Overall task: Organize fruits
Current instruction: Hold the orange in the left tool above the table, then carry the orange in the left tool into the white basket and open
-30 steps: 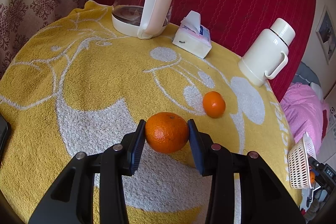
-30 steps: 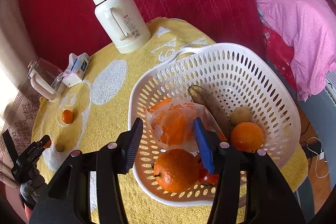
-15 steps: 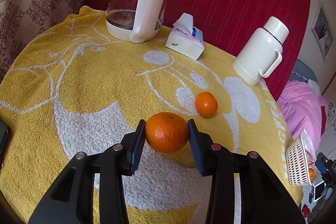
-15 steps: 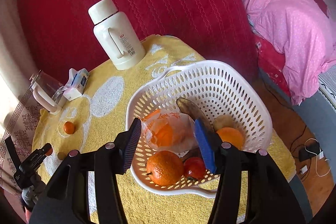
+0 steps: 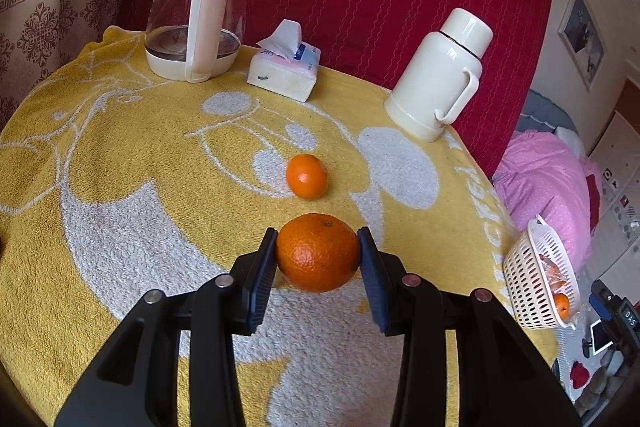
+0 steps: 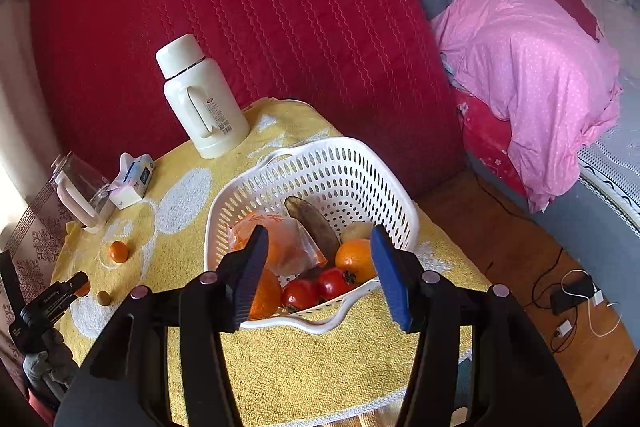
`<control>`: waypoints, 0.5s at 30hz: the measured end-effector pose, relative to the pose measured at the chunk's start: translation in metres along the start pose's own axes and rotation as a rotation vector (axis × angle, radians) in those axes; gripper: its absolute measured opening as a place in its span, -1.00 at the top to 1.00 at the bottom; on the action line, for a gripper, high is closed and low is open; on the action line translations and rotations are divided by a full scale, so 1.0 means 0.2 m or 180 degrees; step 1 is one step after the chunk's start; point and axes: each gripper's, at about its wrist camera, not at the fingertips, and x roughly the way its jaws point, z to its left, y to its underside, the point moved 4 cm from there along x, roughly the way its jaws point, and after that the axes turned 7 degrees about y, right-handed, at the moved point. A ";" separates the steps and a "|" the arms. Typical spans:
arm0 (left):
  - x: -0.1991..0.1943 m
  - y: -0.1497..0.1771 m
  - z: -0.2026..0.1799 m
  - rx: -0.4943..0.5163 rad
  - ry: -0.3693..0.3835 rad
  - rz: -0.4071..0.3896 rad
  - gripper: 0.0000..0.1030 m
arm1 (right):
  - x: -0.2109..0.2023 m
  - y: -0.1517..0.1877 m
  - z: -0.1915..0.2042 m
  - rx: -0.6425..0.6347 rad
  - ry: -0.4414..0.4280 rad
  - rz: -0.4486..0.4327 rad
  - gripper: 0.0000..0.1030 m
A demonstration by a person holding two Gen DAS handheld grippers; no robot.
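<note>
Left gripper [image 5: 319,255] pinches a large round orange [image 5: 318,251] above the yellow towel-covered surface [image 5: 120,163] — right gripper [image 6: 316,269] jaws spread, empty, w/ white perforated plastic basket [image 6: 344,167] of fruit beyond.

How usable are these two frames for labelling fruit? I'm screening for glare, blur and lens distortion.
Left wrist view: sharp, even daylight; the held orange casts a soft shadow; strong fisheye bending and dark corners squeeze the white basket at the right edge. Right wrist view: also sharp; the basket and its fruit read clearly; window glare washes out the left edge near the glass kettle.
</note>
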 end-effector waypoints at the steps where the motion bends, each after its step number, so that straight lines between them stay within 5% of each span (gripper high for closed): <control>1: 0.00 0.01 -0.04 0.0023 0.0047 0.0016 0.22 | 0.00 0.00 -0.01 0.0021 -0.0008 -0.0012 -0.06; 15: 0.06 0.13 -0.82 0.0657 0.0756 0.0337 0.21 | 0.05 -0.06 -0.19 0.0223 -0.0095 -0.0120 -0.07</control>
